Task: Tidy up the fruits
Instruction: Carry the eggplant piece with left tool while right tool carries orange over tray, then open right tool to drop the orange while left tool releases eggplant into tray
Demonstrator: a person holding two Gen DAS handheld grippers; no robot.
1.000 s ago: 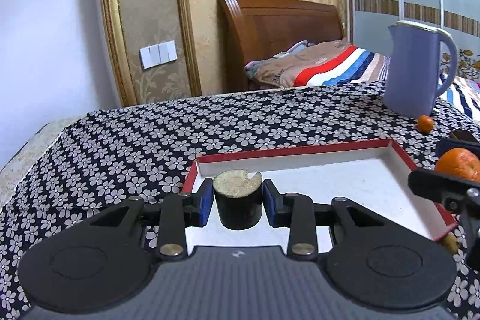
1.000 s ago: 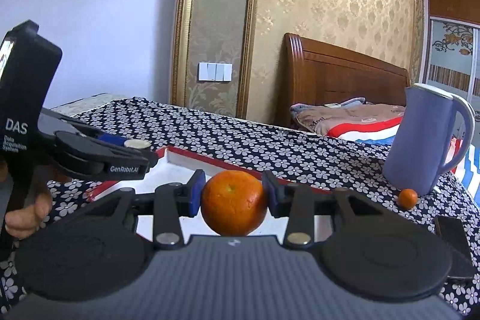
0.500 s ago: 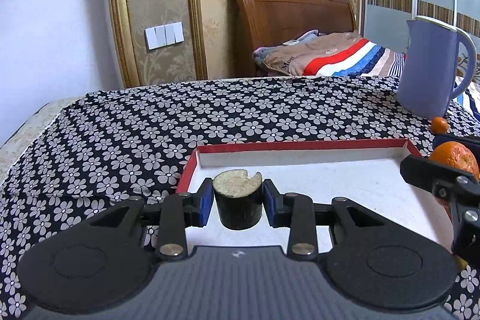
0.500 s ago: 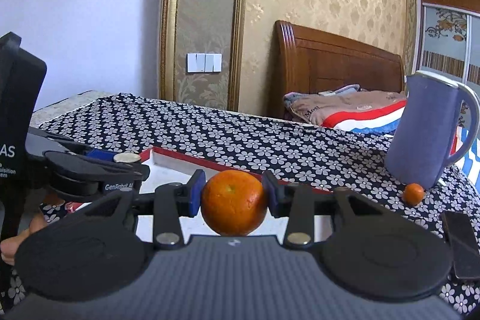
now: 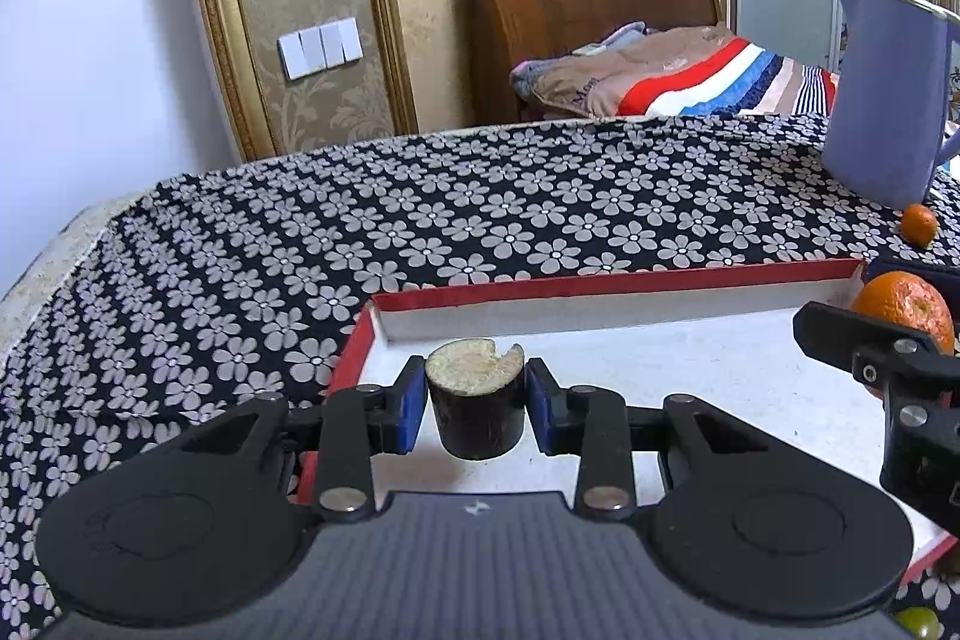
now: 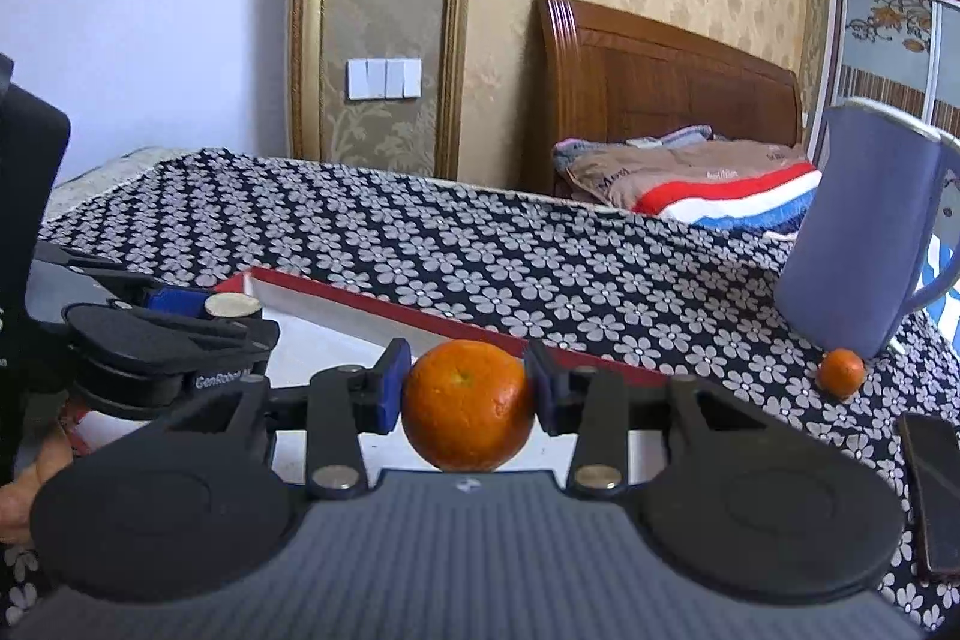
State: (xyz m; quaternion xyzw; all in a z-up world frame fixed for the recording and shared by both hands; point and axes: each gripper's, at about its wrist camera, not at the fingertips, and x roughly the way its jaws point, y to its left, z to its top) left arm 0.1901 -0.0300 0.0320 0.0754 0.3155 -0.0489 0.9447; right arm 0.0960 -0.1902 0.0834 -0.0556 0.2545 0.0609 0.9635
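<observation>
Left wrist view: the left gripper (image 5: 475, 397) clamps a dark cut stub with a pale notched top (image 5: 475, 403) over the red-rimmed tray (image 5: 600, 283); a green fruit (image 5: 918, 623) peeks bottom right. Right wrist view: the right gripper (image 6: 468, 394) clamps a dimpled orange (image 6: 468, 405) above the tray's far rim; only here a phone (image 6: 933, 490) shows.

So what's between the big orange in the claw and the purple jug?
In the right wrist view, between the held orange and the purple jug you see the tray's red rim, then flowered tablecloth. The small orange sits at the jug's base.
</observation>
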